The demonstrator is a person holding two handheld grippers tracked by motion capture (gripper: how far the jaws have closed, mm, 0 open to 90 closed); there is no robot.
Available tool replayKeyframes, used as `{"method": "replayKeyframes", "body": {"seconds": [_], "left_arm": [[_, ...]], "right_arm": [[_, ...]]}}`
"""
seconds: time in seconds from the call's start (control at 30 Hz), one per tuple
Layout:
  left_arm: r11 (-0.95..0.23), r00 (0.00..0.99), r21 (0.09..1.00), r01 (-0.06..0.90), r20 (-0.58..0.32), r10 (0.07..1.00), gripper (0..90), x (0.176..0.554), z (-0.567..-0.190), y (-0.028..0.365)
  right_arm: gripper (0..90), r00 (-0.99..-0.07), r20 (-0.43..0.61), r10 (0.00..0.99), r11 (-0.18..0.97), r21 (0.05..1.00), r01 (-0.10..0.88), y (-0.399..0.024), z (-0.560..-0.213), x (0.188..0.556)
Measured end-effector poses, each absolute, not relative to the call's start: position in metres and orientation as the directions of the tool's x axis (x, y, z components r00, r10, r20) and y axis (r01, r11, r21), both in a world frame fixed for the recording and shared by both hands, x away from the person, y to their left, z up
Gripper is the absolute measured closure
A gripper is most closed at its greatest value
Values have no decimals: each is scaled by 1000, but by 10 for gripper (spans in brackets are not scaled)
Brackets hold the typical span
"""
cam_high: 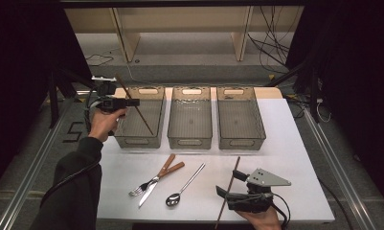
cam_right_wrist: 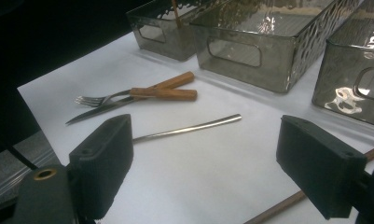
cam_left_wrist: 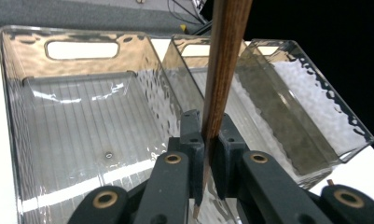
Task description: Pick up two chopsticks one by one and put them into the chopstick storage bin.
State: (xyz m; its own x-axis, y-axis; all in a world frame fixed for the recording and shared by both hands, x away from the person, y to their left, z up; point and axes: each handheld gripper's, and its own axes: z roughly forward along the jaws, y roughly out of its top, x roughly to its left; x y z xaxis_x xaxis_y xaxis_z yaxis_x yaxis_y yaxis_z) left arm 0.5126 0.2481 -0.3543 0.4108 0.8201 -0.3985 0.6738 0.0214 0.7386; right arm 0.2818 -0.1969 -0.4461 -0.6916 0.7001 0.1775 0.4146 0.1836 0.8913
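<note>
With left gripper (cam_high: 132, 102) fingers clamping the brown wooden chopstick (cam_high: 133, 103) tilted over the leftmost clear plastic bin (cam_high: 138, 141), we keep right gripper (cam_right_wrist: 222, 163) fingers wide

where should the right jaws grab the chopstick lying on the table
Grip the chopstick near mid-length, coming straight down from above with the right gripper, whose jaws stand open. It lies flat on the table as a thin rod, so the jaws should straddle it crosswise.

Dark long sleeve (cam_high: 77, 184) at lower left of the high view — black grippers with brass-coloured pivot screws (cam_left_wrist: 173, 158), one bearing a grey three-cornered plate (cam_high: 266, 178).
</note>
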Motion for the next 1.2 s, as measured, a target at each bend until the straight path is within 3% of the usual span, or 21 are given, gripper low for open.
{"method": "replayKeyframes", "body": {"seconds": [0.53,1.2], "left_arm": [[-17,399,680,733,-409,821,838,528,-369,234],[-18,376,679,734,-384,843,831,528,-383,227]], "right_arm": [[195,-692,180,700,186,889,419,-197,-446,282],[199,-692,181,699,187,888,421,-197,-447,282]]}}
